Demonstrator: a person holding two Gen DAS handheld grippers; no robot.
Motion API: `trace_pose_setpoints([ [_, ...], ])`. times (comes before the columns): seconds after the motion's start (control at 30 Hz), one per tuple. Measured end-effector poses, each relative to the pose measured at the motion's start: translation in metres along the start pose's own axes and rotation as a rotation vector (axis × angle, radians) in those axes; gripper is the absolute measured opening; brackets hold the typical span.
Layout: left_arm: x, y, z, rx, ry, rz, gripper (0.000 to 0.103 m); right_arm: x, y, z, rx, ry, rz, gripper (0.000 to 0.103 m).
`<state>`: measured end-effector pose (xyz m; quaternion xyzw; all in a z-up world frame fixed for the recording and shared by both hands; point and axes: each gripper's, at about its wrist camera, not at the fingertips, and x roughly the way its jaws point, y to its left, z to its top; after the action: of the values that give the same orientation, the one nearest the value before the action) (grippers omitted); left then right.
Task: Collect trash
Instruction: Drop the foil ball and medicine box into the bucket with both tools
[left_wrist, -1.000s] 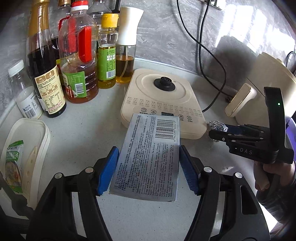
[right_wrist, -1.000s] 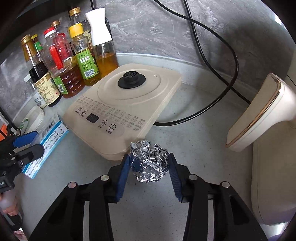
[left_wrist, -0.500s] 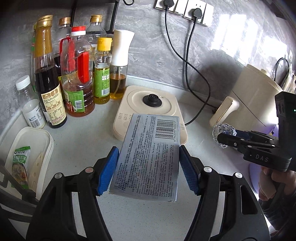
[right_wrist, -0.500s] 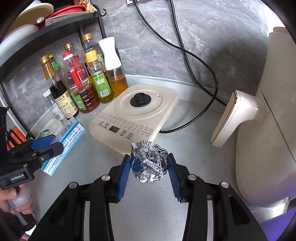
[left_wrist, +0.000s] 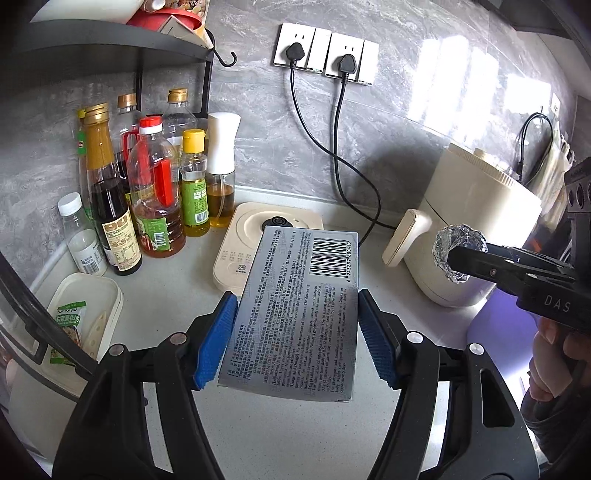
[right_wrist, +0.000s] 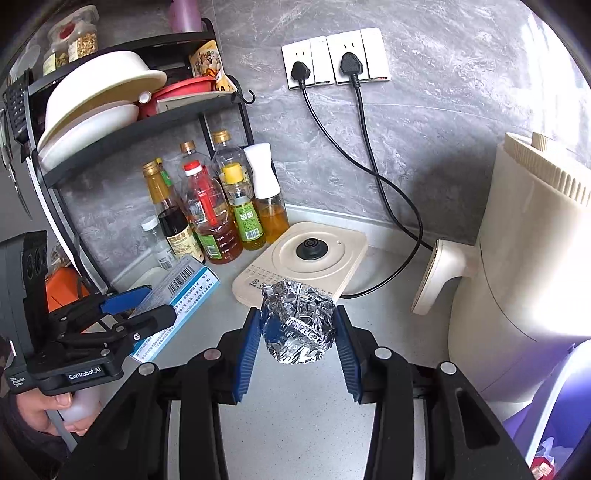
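My left gripper (left_wrist: 295, 332) is shut on a flat grey medicine box (left_wrist: 295, 310) with a barcode, held above the counter with its blue pads on the box's long edges. The same box (right_wrist: 177, 299) and left gripper (right_wrist: 147, 306) show at the left of the right wrist view. My right gripper (right_wrist: 297, 339) is shut on a crumpled ball of aluminium foil (right_wrist: 299, 325), lifted off the counter. From the left wrist view the foil ball (left_wrist: 458, 254) sits at the tip of the right gripper (left_wrist: 465, 258) on the right.
A cream cooker base (right_wrist: 306, 266) lies on the white counter (right_wrist: 295, 424), several oil and sauce bottles (left_wrist: 155, 206) behind it. A cream air fryer (right_wrist: 524, 266) stands right, two black cords (left_wrist: 332, 155) run to wall sockets. A white lidded container (left_wrist: 85, 317) sits left; a purple bin (right_wrist: 554, 413) at lower right.
Both grippers have risen and pulled back from the counter with the box and the foil ball still held. More of the wall, sockets and shelf has come into view.
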<state>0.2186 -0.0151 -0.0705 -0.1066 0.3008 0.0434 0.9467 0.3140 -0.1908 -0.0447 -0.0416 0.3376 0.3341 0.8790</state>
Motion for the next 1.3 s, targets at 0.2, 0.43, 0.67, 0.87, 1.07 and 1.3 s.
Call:
trace_pose_setpoints([
  [0.2,-0.014,-0.021,-0.007,-0.003,-0.018,0.010,0.066,-0.047,-0.006,0.000,-0.007,-0.066,-0.010,0.040],
  [0.43,-0.026,-0.063,-0.009,0.004,-0.035,-0.004,0.066,-0.100,-0.039,-0.008,0.023,-0.105,-0.045,0.040],
  [0.67,-0.028,-0.111,-0.010,0.022,-0.045,-0.022,0.066,-0.141,-0.076,-0.018,0.046,-0.129,-0.083,0.041],
  [0.87,-0.034,-0.154,-0.006,0.056,-0.063,-0.042,0.066,-0.180,-0.114,-0.028,0.083,-0.171,-0.123,0.042],
  [1.07,-0.043,-0.190,0.000,0.086,-0.084,-0.054,0.066,-0.213,-0.152,-0.044,0.134,-0.223,-0.109,0.084],
  [1.3,-0.054,-0.224,0.007,0.090,-0.097,-0.098,0.066,-0.236,-0.184,-0.064,0.183,-0.239,-0.128,0.084],
])
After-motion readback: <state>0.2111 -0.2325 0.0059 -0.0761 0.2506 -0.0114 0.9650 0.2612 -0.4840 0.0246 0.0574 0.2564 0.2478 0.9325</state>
